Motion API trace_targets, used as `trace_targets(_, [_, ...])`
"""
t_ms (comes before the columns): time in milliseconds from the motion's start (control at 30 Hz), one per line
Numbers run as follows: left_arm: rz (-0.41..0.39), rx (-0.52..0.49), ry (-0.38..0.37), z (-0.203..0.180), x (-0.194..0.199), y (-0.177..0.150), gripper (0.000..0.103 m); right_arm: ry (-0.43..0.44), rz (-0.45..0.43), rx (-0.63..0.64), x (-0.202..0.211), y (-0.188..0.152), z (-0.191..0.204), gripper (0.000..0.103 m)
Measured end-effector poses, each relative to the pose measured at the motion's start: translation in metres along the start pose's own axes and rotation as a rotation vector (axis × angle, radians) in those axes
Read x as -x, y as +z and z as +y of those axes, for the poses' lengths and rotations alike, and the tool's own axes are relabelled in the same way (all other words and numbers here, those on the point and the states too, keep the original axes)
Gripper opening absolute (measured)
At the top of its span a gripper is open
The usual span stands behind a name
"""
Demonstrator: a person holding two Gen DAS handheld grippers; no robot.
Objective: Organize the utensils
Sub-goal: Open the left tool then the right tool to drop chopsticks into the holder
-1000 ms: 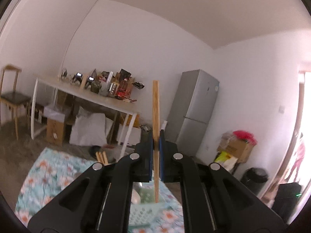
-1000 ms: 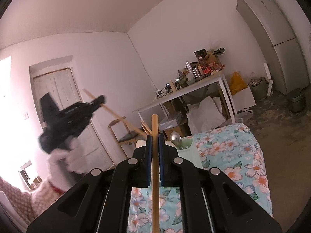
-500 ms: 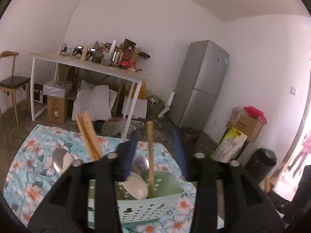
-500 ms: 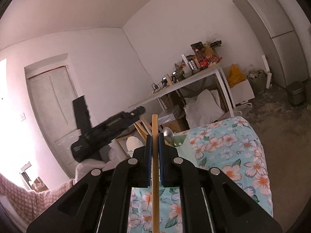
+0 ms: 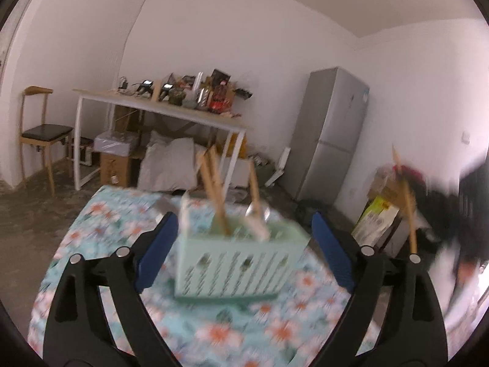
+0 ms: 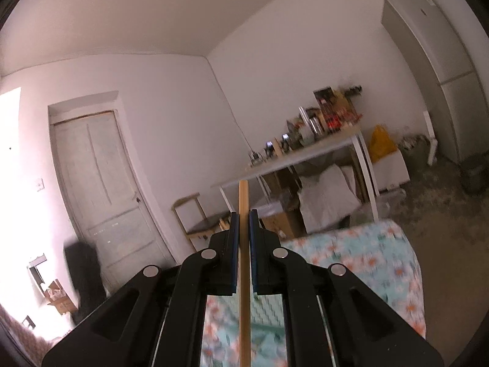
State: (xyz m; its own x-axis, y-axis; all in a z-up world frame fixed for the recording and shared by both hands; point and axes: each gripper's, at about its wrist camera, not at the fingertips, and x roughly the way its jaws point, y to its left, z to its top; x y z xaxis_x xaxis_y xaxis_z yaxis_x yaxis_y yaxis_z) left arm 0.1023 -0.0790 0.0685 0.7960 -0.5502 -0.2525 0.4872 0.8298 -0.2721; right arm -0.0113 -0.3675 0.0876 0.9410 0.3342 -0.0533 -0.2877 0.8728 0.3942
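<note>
A flowered blue cloth point(image 5: 101, 229) covers the surface, its pattern of orange and white blossoms blurred. A pale green slotted basket point(image 5: 232, 263) stands directly on the cloth, near its middle. In the right wrist view the same cloth point(image 6: 391, 263) shows beyond the black fingers.

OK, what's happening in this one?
A person with a gripper in each hand is sorting utensils into a green basket on a floral-clothed table. The left gripper has nothing between its opening jaws; chopsticks and a spoon already stand in the basket. The right gripper is clamped on another chopstick, not yet placed.
</note>
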Motion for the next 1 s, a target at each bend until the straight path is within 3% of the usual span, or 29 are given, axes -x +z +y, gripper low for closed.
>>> trace_targets(200, [0.078, 0.017, 0.091, 0.026, 0.017, -0.042, 0.093, 0.057, -0.063, 0.014, -0.048, 0.04, 0.005, 0.007])
trace_targets(400, [0.121, 0.043, 0.156, 0.053, 0.022, -0.063, 0.094, 0.092, -0.1, -0.08, -0.113, 0.066, -0.013, 0.007])
trace_targets(700, [0.159, 0.071, 0.195, 0.075, 0.008, -0.072, 0.094, -0.038, -0.063, -0.049, -0.179, 0.056, -0.036, 0.007])
trace_targets(1000, [0.169, 0.082, 0.192, 0.078, 0.003, -0.074, 0.094, -0.119, 0.03, 0.068, -0.186, 0.031, -0.04, 0.007])
